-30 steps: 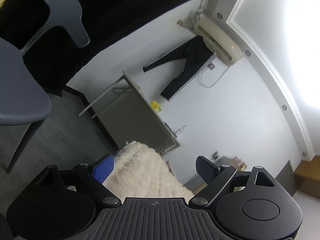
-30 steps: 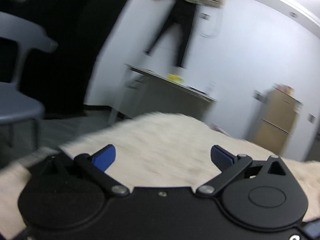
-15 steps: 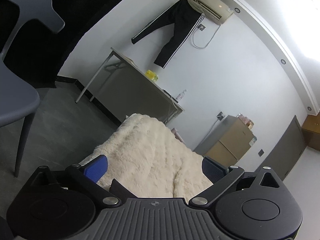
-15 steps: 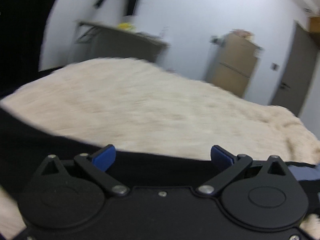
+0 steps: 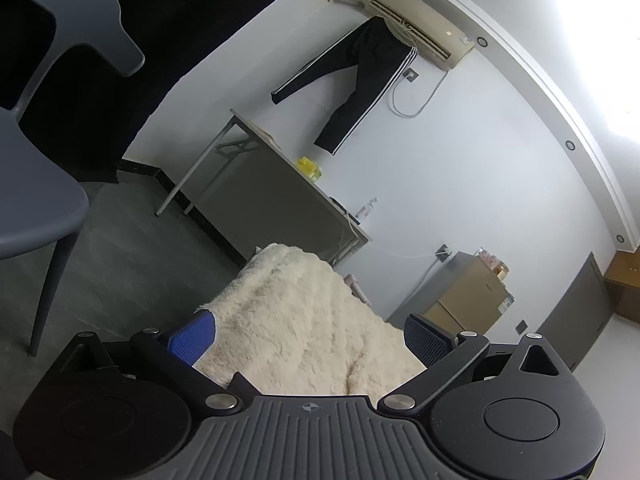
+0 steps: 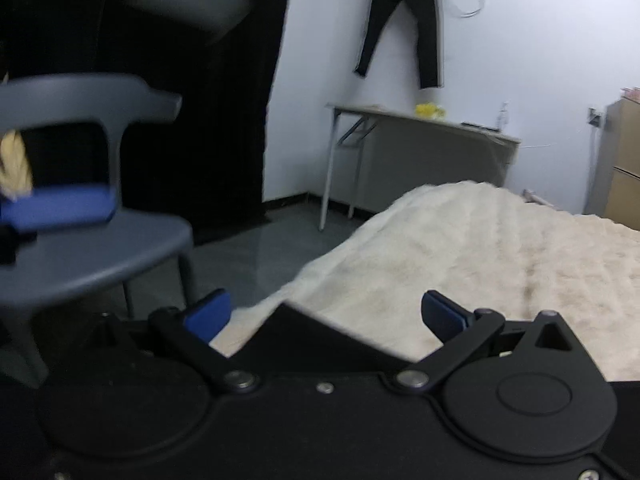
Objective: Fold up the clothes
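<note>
Left gripper (image 5: 308,338) gapes wide over the fluffy cream blanket (image 5: 296,320); right gripper (image 6: 326,314) spread wide above black cloth (image 6: 304,340).

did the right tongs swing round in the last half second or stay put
Yes. The right tongs swung left: the grey chair, out of view half a second ago, now fills the left, and the desk sits centred above the cream blanket.

A shaggy cream fleece blanket (image 5: 304,320) is lying beside a smooth matt grey plastic chair (image 6: 100,256) and glossy dark floor (image 6: 256,248).
</note>
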A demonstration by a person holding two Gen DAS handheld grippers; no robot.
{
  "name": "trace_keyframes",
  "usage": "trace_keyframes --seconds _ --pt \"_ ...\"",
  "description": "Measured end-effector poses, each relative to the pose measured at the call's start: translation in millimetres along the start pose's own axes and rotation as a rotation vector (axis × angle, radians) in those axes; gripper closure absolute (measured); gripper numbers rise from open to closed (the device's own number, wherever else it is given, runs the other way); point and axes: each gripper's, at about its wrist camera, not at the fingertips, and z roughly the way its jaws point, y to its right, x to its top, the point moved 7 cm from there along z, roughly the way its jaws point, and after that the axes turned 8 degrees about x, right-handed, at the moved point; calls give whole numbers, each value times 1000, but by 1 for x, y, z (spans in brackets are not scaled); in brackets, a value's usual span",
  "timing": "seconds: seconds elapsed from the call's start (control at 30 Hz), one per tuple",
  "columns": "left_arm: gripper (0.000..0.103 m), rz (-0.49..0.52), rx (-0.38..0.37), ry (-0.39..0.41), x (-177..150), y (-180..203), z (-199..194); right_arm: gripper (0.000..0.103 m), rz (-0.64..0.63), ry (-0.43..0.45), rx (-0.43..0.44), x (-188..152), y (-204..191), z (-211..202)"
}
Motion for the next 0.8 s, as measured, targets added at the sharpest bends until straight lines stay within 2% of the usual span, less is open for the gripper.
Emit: trace_keyframes --seconds 0.13,0.23,0.3,0.43,0.5,0.57,0.63,0.67,0.7,0.73,0.8 --pt "3 19 4 -23 -2 2 6 0 30 -5 -144 -2 92 -53" --pt "3 33 6 -46 -6 5 12 0 -46 -64 -344 -28 177 -102" --pt "3 42 7 -47 -7 6 12 2 -94 -134 -470 -51 227 -126" --pt "3 50 9 -48 -8 7 12 26 -87 -302 -652 -104 306 -175" --pt "3 49 10 -49 -8 6 11 30 -9 -392 -691 -132 333 -202" --pt "3 42 12 -54 -8 5 11 28 82 -407 -662 -145 343 -222" --pt "3 39 12 -60 -8 4 11 27 144 -340 -685 -140 352 -242" --pt "3 39 12 -61 -8 4 11 22 170 -290 -707 -133 357 -253" --pt "3 39 11 -62 -8 4 10 11 195 -241 -728 -127 361 -264" --pt "3 38 9 -61 -8 4 10 6 221 -191 -748 -121 366 -275" --pt "3 38 10 -60 -7 4 10 6 348 -97 -814 -117 392 -308"
